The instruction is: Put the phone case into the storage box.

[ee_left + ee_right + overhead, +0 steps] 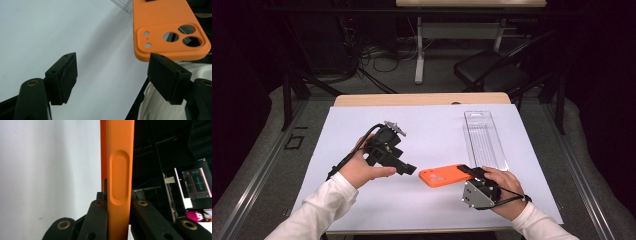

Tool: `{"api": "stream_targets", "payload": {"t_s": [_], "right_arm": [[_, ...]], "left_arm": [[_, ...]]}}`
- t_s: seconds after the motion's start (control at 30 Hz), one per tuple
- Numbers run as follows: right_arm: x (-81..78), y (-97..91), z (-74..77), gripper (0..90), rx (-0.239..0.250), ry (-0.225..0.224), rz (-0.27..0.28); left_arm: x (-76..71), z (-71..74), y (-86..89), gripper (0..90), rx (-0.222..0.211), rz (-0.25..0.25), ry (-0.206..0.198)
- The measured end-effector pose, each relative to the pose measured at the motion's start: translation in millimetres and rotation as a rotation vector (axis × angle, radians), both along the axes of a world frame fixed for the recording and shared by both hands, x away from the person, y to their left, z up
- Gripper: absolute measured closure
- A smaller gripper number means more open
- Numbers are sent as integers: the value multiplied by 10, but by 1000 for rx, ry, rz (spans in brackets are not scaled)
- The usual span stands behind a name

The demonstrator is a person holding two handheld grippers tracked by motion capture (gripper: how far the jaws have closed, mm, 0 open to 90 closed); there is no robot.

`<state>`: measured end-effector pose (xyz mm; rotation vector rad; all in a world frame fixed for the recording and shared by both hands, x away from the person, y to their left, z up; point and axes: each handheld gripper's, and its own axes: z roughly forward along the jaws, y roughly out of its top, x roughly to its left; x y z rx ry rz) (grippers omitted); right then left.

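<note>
A dark room with a chair and cables lies behind the table [362,100], whose white sheet carries everything. Toward its right edge lies a clear plastic tray [484,140]. Near the front edge the right gripper [468,172] clamps the orange phone case [444,176] by its end. The left gripper [408,170], jaws apart and empty, should square up to the camera end before closing.

Lab or recording room. Counter [362,200] covered in white sheet. Beyond the counter: grey carpet, tangled cables [377,55], black chair [492,70], second desk's leg [419,50]. Lit monitor [195,182] off to the counter's side.
</note>
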<state>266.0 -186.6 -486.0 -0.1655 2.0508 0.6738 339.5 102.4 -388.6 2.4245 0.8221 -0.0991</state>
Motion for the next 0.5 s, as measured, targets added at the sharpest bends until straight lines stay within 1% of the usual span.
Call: {"api": "stream_targets", "payload": {"t_s": [0.03,0.07,0.1,0.13,0.17,0.2,0.27,0.33,0.4,0.47,0.5], "right_arm": [[-7,-6,3,865,3,15,-13],[-5,-11,-6,866,21,31,-17],[3,-14,4,866,22,35,-12],[20,-17,1,865,45,50,-1],[7,-24,2,866,51,74,-22],[20,-29,15,866,59,80,-14],[24,-39,25,865,92,107,-17],[32,-46,35,865,114,129,-15],[45,-50,41,866,143,158,-15],[58,-54,45,866,168,186,-12],[65,-54,42,866,188,202,-10]], "left_arm": [[0,-3,9,247,0,-2,2],[2,-6,17,247,-6,-4,4],[2,-3,29,247,-12,-3,5],[-1,-1,33,247,-16,-4,3],[-2,5,44,249,-18,-9,-1],[-5,7,49,257,-21,-11,0],[-14,6,56,259,-23,-17,-4],[-24,11,61,265,-22,-24,-17],[-42,14,61,279,-35,-28,-34],[-55,13,63,298,-35,-39,-41],[-57,12,68,299,-28,-49,-45]]}}
